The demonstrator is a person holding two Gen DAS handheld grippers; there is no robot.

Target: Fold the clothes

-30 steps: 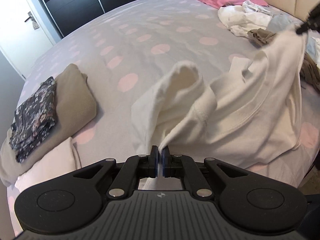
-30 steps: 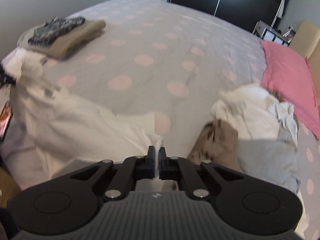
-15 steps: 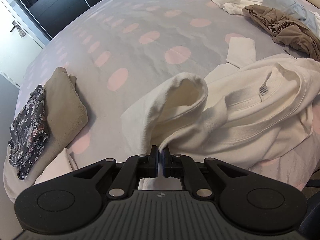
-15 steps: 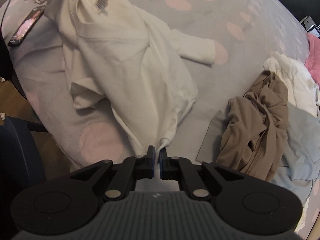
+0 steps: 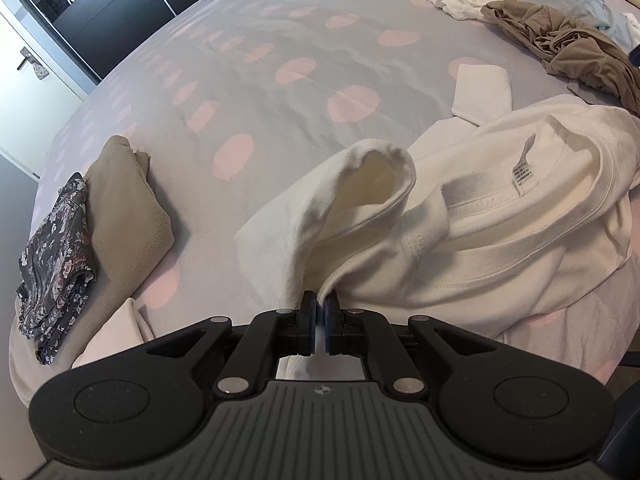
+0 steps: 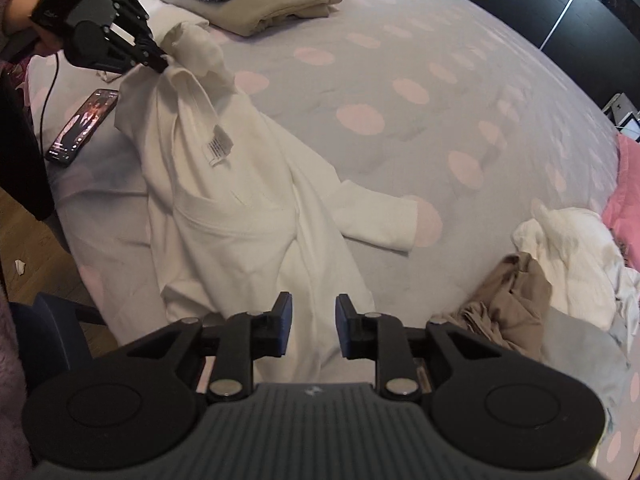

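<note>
A white T-shirt (image 6: pixel 240 216) lies crumpled on the dotted grey bedspread (image 6: pixel 400 60), collar label up, one sleeve stretched to the right. My left gripper (image 5: pixel 319 316) is shut on the shirt's shoulder edge (image 5: pixel 340 240); the right wrist view shows that gripper (image 6: pixel 162 65) lifting the cloth at upper left. My right gripper (image 6: pixel 313 320) hovers over the shirt's lower hem. Its jaws are opening, and no cloth is pinched between the pads.
Folded tan and floral clothes (image 5: pixel 100 216) are stacked at the bed's left edge. A heap of brown (image 6: pixel 504 300), white and pale blue garments lies to the right, near a pink pillow (image 6: pixel 624 200). A phone (image 6: pixel 82 126) rests on the bed edge. A blue chair (image 6: pixel 52 332) stands below.
My right gripper let go of the shirt's hem and its jaws parted; the shirt dropped flat on the bed. My left gripper kept its hold and sank slightly.
</note>
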